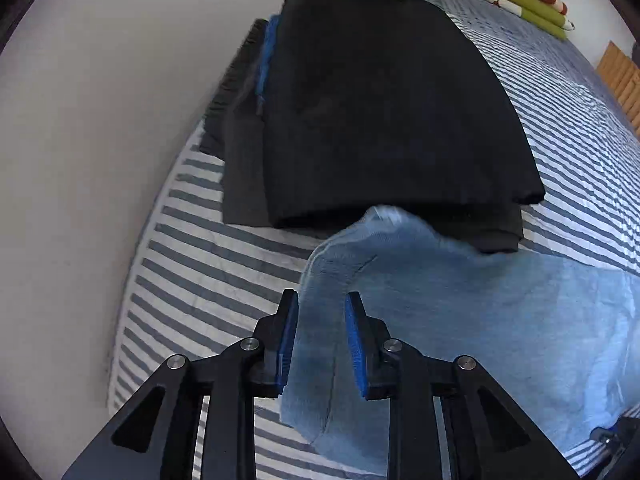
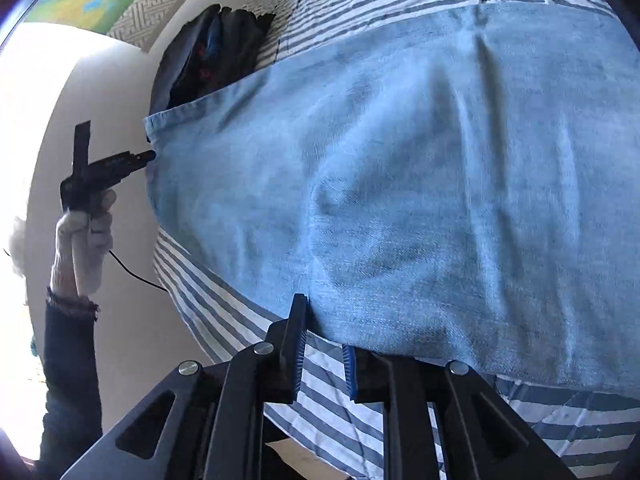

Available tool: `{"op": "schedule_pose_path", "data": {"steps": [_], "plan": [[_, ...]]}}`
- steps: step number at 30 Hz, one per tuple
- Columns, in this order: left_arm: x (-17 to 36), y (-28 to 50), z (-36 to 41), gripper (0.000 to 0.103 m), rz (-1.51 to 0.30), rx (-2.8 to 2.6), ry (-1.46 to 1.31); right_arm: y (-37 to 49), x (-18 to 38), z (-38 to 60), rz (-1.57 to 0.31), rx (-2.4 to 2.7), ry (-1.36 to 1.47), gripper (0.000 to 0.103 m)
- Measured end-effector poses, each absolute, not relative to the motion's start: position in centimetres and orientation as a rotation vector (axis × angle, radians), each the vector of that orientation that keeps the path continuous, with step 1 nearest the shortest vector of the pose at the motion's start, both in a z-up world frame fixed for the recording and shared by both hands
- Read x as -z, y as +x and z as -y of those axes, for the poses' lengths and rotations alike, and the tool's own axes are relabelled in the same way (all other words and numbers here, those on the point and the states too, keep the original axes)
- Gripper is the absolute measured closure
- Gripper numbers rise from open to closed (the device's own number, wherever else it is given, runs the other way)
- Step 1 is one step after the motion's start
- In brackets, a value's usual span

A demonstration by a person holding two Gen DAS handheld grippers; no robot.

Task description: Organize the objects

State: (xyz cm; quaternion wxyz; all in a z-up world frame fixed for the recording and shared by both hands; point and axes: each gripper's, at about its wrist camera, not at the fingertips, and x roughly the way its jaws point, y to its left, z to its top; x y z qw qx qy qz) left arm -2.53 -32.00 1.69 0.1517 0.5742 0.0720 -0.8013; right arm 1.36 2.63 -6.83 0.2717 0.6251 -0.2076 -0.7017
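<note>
Your left hand-held gripper (image 1: 321, 300) is hovering narrowly parted, pinching nothing, over the light blue denim cloth's (image 1: 460, 312) near edge. Your right hand-held gripper (image 2: 324, 324) is standing narrowly parted at that cloth's hem. Beyond the cloth, the dark folded stack (image 1: 376, 112) is lying on the striped bed (image 1: 192, 264).

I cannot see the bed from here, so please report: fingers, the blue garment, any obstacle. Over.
Left gripper open over denim garment. Right gripper open at its near edge. Dark folded stack crowds its corner.

Left tongs (image 1: 321, 302) angled downward, jaws slightly parted (nothing pinched); right tongs (image 2: 324, 322) likewise, narrow gap
</note>
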Motion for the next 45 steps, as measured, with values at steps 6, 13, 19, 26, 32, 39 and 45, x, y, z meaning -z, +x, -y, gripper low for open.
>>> {"op": "schedule_pose_path", "data": {"steps": [6,13,19,26,32,39,45], "plan": [[-3.4,4.9,34.1,0.060,-0.390,2.381,1.553,3.6,2.6,-0.9,0.240,1.980,1.593,0.082],[-2.3,13.7,37.4,0.061,-0.506,2.281,1.433,3.8,-2.9,10.8,-0.074,1.957,1.264,0.067],[-0.7,19.7,37.1,0.061,-0.734,2.318,1.202,2.1,-1.6,24.1,-0.270,1.889,1.133,0.057],[1.4,20.9,39.4,0.062,-0.969,2.319,1.080,1.1,3.4,34.2,-0.550,1.878,1.130,0.054],[1.7,21.1,40.7,0.062,-1.045,2.329,1.039,-4.8,5.8,33.9,-0.391,1.924,1.334,0.082],[2.1,20.7,42.5,0.062,-1.108,2.312,0.992,-4.2,2.4,32.3,-0.388,1.995,1.201,0.076],[2.4,20.8,43.4,0.062,-1.130,2.288,0.968,2.9,4.6,37.5,-0.772,1.818,1.025,0.050]]}}
